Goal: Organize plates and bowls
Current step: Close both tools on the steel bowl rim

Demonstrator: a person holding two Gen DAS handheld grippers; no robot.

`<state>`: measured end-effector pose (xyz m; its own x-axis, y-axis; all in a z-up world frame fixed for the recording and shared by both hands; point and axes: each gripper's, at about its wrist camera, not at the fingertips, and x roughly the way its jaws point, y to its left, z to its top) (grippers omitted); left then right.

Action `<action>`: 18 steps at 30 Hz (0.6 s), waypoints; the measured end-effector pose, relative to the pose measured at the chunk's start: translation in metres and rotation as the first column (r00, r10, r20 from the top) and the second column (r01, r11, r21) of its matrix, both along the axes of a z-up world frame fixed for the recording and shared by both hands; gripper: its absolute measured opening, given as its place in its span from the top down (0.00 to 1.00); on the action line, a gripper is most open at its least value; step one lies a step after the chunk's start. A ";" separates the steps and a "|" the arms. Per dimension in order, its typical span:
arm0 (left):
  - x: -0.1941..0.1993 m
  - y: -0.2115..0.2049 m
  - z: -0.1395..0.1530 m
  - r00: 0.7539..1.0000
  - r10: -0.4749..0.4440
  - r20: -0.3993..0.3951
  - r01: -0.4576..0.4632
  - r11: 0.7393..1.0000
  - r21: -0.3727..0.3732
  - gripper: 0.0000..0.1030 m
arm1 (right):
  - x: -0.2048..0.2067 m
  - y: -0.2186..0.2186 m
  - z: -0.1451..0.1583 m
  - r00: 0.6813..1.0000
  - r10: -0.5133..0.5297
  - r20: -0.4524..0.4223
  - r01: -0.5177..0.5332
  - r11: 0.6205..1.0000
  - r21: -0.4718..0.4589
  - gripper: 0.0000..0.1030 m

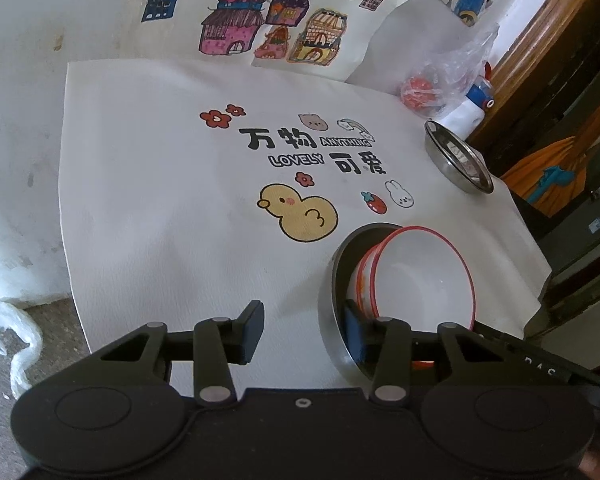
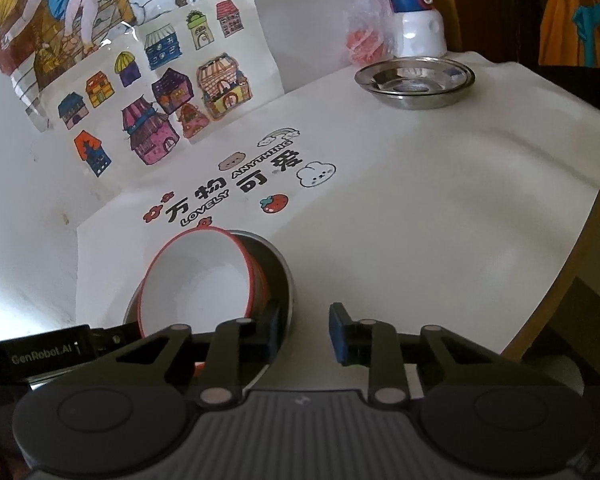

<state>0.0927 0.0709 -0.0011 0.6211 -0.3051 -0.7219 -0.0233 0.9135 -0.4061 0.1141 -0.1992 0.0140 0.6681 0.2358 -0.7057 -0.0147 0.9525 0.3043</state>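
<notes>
While bowls (image 1: 420,276) tilt in a steel dish (image 1: 332,292), another dish (image 1: 458,156) sits apart.

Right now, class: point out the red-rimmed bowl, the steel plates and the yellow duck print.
red-rimmed bowl (image 1: 424,280): left wrist view, on its white inside.
steel plates (image 2: 416,80): right wrist view, on the top plate's shiny inside.
yellow duck print (image 1: 300,216): left wrist view, on its body.

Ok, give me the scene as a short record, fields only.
surface: printed mat
steel bowl: near edge of the mat, between both grippers
red-rimmed bowls: two nested, tilted inside the steel bowl
steel plates: far side of the mat, apart from the bowls
left gripper: open, one finger inside the steel bowl, one outside
right gripper: open, straddling the wall likewise
</notes>
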 end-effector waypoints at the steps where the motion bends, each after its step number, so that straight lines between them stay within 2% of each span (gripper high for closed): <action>1: 0.000 0.000 0.000 1.000 -0.001 0.002 0.001 1.000 -0.001 0.59 | 0.000 0.000 0.000 1.000 0.000 0.001 0.000 1.000 0.005 0.70; 5: 0.000 -0.002 0.002 1.000 -0.008 0.011 0.008 1.000 0.000 0.66 | -0.001 0.000 -0.001 1.000 0.017 0.008 -0.017 1.000 0.025 0.79; 7: 0.000 -0.004 0.002 1.000 -0.015 0.018 0.015 1.000 0.001 0.71 | 0.000 -0.001 -0.002 1.000 0.021 0.001 -0.021 0.999 0.048 0.79; 11: 0.001 -0.008 0.004 0.998 -0.048 0.031 0.048 0.999 -0.003 0.86 | 0.001 -0.003 -0.006 0.999 0.027 -0.024 -0.024 0.994 0.103 0.81; 18: 0.002 -0.009 0.003 0.998 -0.052 0.036 0.052 0.999 -0.010 0.87 | 0.000 -0.002 -0.005 0.999 0.033 -0.012 -0.032 0.995 0.097 0.83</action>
<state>0.0948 0.0624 0.0018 0.6295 -0.3451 -0.6962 0.0387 0.9088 -0.4154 0.1140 -0.2010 0.0085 0.6494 0.3244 -0.6878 -0.0401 0.9178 0.3951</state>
